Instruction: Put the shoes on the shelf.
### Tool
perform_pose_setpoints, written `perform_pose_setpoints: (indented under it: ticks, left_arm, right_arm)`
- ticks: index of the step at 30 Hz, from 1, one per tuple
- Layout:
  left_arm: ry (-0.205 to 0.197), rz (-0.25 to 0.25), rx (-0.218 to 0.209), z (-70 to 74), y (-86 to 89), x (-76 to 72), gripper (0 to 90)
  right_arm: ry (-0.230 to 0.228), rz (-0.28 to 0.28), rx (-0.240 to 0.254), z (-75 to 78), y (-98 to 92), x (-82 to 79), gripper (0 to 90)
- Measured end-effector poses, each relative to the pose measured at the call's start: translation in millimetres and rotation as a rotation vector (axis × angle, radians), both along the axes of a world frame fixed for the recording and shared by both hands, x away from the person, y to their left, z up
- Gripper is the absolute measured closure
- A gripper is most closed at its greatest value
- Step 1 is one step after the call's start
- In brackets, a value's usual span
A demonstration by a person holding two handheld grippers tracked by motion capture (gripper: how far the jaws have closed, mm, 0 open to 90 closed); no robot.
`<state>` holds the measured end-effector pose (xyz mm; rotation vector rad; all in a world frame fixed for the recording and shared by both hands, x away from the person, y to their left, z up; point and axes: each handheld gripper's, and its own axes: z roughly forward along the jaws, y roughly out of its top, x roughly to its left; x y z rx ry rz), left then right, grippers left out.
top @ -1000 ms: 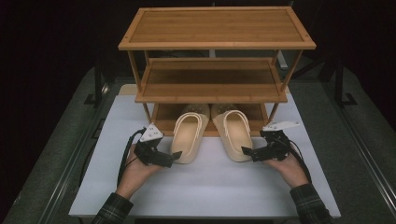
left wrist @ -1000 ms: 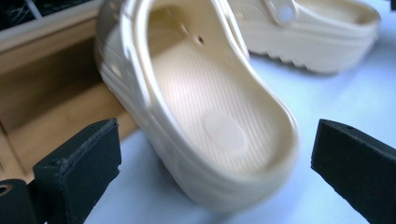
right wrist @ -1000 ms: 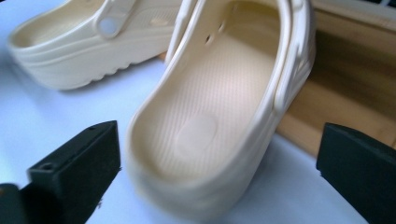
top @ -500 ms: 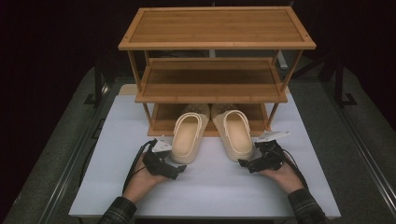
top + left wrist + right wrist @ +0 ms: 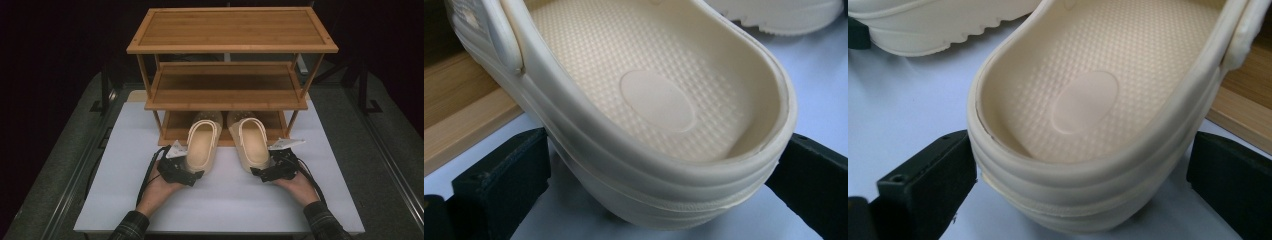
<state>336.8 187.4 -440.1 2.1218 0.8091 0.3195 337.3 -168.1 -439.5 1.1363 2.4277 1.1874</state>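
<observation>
Two cream foam clogs lie side by side on the white table, toes tucked under the lowest shelf of a bamboo rack [image 5: 226,99]. My left gripper [image 5: 191,173] sits at the heel of the left clog [image 5: 202,145]. In the left gripper view my gripper [image 5: 664,150] is open, its black jaws on either side of the clog's heel [image 5: 649,95]. My right gripper [image 5: 263,172] is at the heel of the right clog [image 5: 251,142]. In the right gripper view my gripper [image 5: 1080,150] is open too, its jaws flanking that heel [image 5: 1088,100].
The rack has three wooden shelves, with posts at its corners close to the clogs' toes. The white table top [image 5: 225,200] extends toward the person, whose hands and plaid sleeves come in from below. Dark floor and metal rails surround the table.
Both grippers dropped toward the person and then came forward again, from beside the clogs' heels to directly behind them, so each heel now sits between a pair of jaws. The clogs have not moved.
</observation>
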Motion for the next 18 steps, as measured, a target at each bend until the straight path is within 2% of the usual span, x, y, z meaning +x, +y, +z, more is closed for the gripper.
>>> perform_pose_setpoints:
  ticks: [7,11,15,18]
  left_arm:
    - [-0.001,-0.002,-0.012,0.6,-10.4,5.9,0.0]
    - [-0.009,-0.028,0.012,-0.1,-21.3,7.8,0.0]
    - [-0.01,-0.033,-0.006,-1.3,-30.7,9.4,0.0]
    - [-0.01,-0.044,0.001,-0.8,-36.0,11.3,0.0]
  right_arm:
    - [-0.012,-0.001,-0.017,0.9,13.8,2.8,0.0]
    - [-0.025,-0.011,-0.023,0.5,22.6,4.7,0.0]
    - [-0.032,-0.015,-0.025,0.5,28.4,4.7,0.0]
    - [-0.037,-0.024,-0.024,0.9,33.8,4.9,0.0]
